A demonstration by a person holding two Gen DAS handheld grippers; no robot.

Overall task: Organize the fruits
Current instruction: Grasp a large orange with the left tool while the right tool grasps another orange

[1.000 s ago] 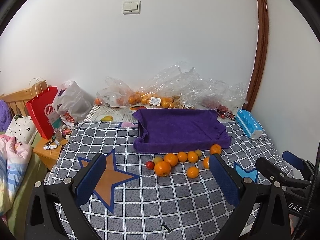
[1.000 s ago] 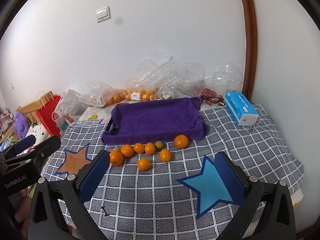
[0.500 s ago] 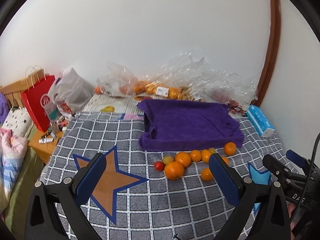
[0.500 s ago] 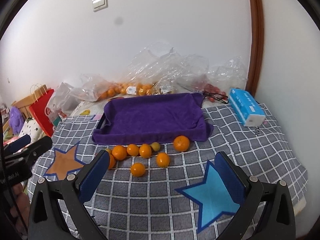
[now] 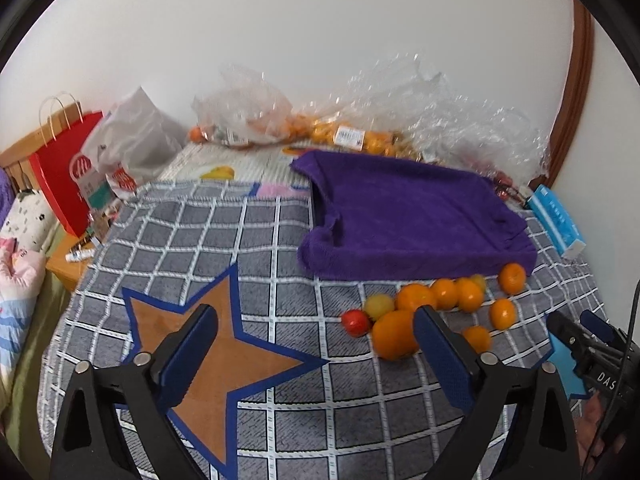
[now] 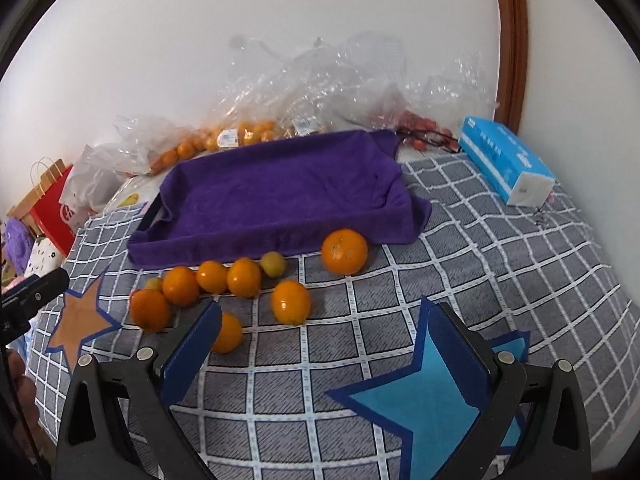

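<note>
Several oranges lie on the checked cloth in front of a tray draped with a purple towel [image 5: 412,220] [image 6: 280,196]. My left gripper [image 5: 316,316] hovers over an orange star patch [image 5: 224,360]; its jaws are closing with nothing between them. A large orange [image 5: 394,334] sits just left of its right finger, next to a red tomato [image 5: 355,322] and a yellowish fruit [image 5: 378,306]. My right gripper [image 6: 324,308] is open and empty above a blue star patch [image 6: 420,396]. One orange [image 6: 291,302] lies just ahead of it, and a small orange [image 6: 226,332] is half hidden by its left finger.
Clear plastic bags with more oranges [image 6: 248,132] are heaped against the wall behind the tray. A blue tissue box [image 6: 506,160] lies at the back right. A red paper bag [image 5: 64,176] and a grey bag [image 5: 136,140] stand off the cloth's left edge.
Both grippers have sunk and come closer to the row of fruit, which now looks larger and nearer. Neither gripper has taken hold of anything.
</note>
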